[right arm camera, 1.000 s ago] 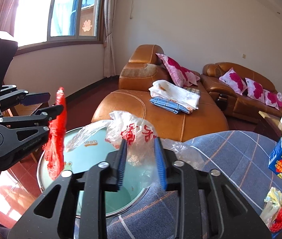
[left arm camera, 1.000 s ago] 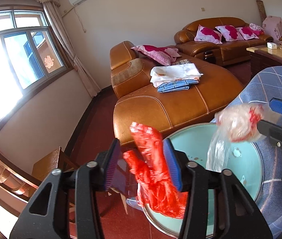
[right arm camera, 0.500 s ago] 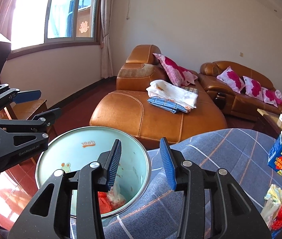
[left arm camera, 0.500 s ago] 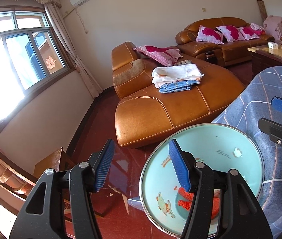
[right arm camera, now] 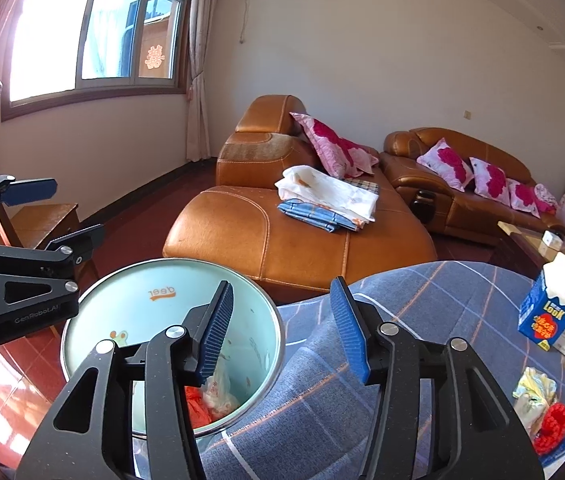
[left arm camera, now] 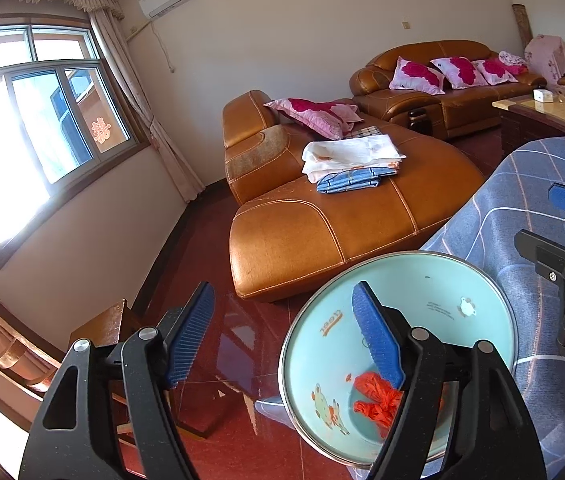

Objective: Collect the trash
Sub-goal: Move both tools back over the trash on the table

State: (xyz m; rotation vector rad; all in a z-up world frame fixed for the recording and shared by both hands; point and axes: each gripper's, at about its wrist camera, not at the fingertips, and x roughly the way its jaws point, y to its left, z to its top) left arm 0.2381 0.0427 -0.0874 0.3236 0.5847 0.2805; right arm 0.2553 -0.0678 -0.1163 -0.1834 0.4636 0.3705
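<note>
A pale blue round bin point(left arm camera: 482, 280) stands on the floor against the table edge; it also shows in the right wrist view point(right arm camera: 162, 266). A crumpled red plastic bag point(left arm camera: 374, 394) lies at its bottom, and beside it a clear bag with red print point(right arm camera: 218, 394). My left gripper point(left arm camera: 282, 340) is open and empty above the bin's left rim. My right gripper point(right arm camera: 282, 328) is open and empty above the bin's right rim and the table edge. A blue milk carton point(right arm camera: 546, 312) and small wrappers point(right arm camera: 534, 396) sit on the table at the right.
The table has a blue checked cloth point(right arm camera: 422, 320). A brown leather chaise point(left arm camera: 322, 220) with folded cloths stands behind the bin. A wooden stool point(left arm camera: 102, 324) is on the red floor at the left. A second sofa point(left arm camera: 442, 76) and a coffee table point(left arm camera: 542, 112) are farther back.
One second ago my left gripper held the red bag and my right held the clear printed bag over the bin. Both opened, and both bags now lie in the bin.
</note>
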